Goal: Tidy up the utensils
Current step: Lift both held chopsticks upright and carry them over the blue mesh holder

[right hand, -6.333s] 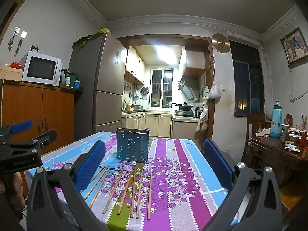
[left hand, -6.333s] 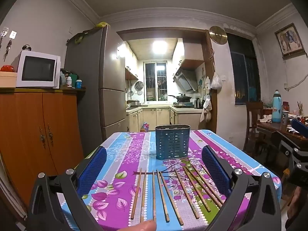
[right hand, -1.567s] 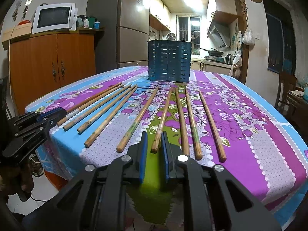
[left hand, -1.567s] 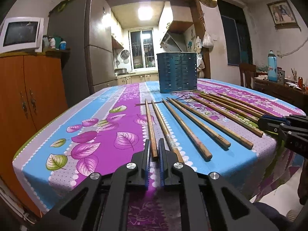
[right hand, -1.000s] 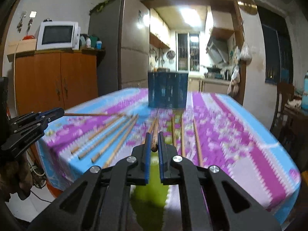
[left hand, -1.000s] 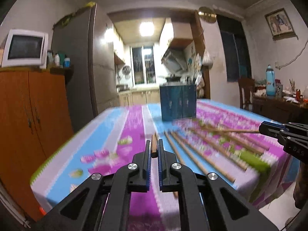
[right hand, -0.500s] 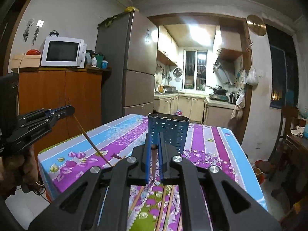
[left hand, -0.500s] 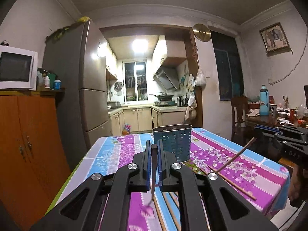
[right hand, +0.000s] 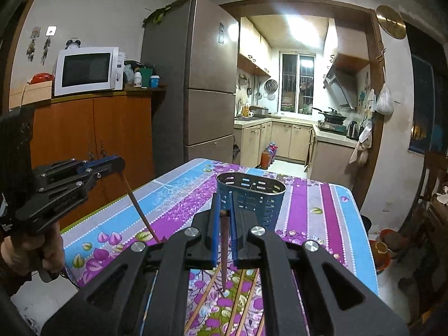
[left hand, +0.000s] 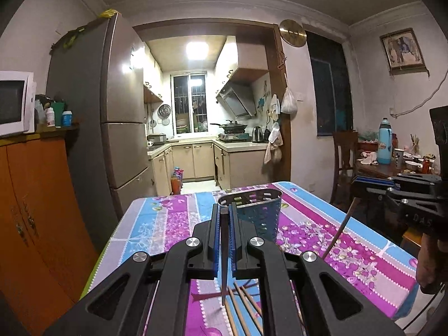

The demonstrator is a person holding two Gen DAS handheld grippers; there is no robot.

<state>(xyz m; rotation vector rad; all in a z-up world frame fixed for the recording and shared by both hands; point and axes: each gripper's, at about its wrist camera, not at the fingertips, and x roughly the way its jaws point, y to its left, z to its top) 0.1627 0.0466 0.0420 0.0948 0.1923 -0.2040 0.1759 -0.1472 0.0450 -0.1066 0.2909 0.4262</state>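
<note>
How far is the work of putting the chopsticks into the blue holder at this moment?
Done: nothing yet; no chopstick shows above the rim of the blue holder. In hand: the left gripper is shut on one chopstick, the right gripper on another chopstick; both hang over the table, short of the holder. Left: dropping these two in, then the remaining chopsticks lying on the cloth.

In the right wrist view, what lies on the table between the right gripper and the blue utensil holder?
Only bare floral tablecloth shows between the right gripper, shut on a chopstick, and the blue utensil holder; the loose chopsticks lie nearer the camera.
</note>
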